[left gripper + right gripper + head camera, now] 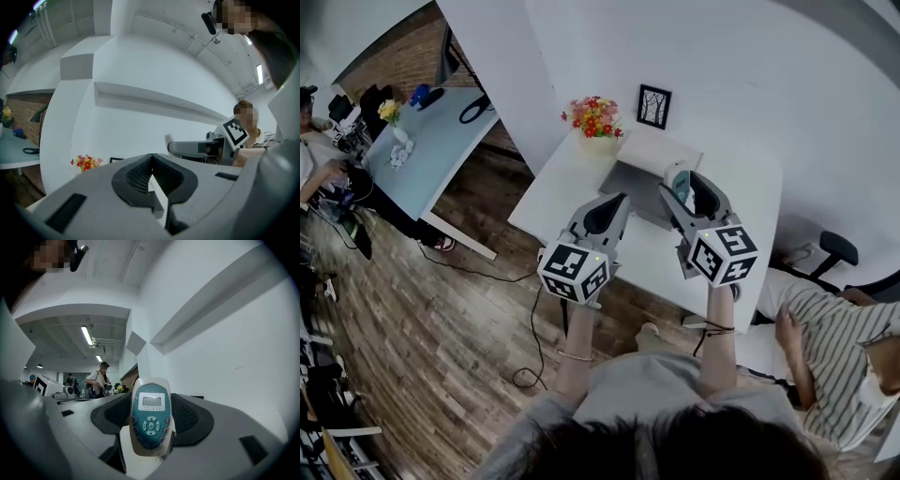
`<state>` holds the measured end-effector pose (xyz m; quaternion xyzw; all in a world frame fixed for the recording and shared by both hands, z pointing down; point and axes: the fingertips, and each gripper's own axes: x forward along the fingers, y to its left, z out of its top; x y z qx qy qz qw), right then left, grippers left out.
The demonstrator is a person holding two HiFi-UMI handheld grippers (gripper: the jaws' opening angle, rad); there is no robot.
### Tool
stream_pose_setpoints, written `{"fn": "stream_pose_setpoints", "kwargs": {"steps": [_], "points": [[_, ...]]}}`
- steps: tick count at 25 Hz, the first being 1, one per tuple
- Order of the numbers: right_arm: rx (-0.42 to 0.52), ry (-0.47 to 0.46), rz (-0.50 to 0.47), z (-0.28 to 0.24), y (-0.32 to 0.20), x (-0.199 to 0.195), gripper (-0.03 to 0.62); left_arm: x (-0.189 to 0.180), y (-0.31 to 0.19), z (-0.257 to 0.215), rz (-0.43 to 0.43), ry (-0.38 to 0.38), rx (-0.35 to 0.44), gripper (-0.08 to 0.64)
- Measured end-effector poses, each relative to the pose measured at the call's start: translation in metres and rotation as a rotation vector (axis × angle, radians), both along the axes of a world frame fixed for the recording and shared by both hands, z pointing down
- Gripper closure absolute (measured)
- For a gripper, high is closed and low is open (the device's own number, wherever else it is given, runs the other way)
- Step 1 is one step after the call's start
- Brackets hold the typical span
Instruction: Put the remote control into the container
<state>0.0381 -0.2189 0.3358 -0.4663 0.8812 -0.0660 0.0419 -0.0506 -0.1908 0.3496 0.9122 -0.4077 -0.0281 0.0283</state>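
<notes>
Item 1: remote control (151, 422), white-cased with a teal face, a small grey screen and round teal buttons. It stands upright between the dark ribbed pads (190, 420) of the right gripper (682, 184), screen end up and face towards that gripper's camera. In the head view it shows over the right end of the container; it is not inside it.

Item 2: right gripper, grey-bodied, with a black-and-white marker cube (723, 253). Its jaws are closed onto the two long edges of the remote control, held apart only by the casing.

Item 3: left gripper (151, 161), same make, marker cube (574, 272). Its jaws are brought together, the pad tips meet, and nothing is held between them. A thin white sliver shows below the tips. It is raised beside the right gripper, the two apart.

Item 4: container (628, 184), grey, shallow and rectangular. It sits on the white table (567, 187) and is partly covered by both grippers in the head view.

Item 5: bunch of red and yellow flowers in a pale pot (594, 117), at the table's far edge against the white wall.

Item 6: small black-framed picture (653, 105), just right of the flowers.

Item 7: seated person in a striped shirt (834, 328), right of the table, beside a black office chair (836, 248).

Item 8: pale blue table (431, 150), well to the left on the brown wooden floor (441, 319)
</notes>
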Motion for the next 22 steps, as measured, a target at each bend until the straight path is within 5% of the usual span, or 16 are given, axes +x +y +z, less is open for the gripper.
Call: {"fn": "stream_pose_setpoints", "kwargs": {"steps": [22], "points": [[-0.143, 0.090, -0.120, 0.063, -0.114, -0.023, 0.324, -0.010, -0.109, 0.057, -0.049, 0.005, -0.135, 0.557]]}}
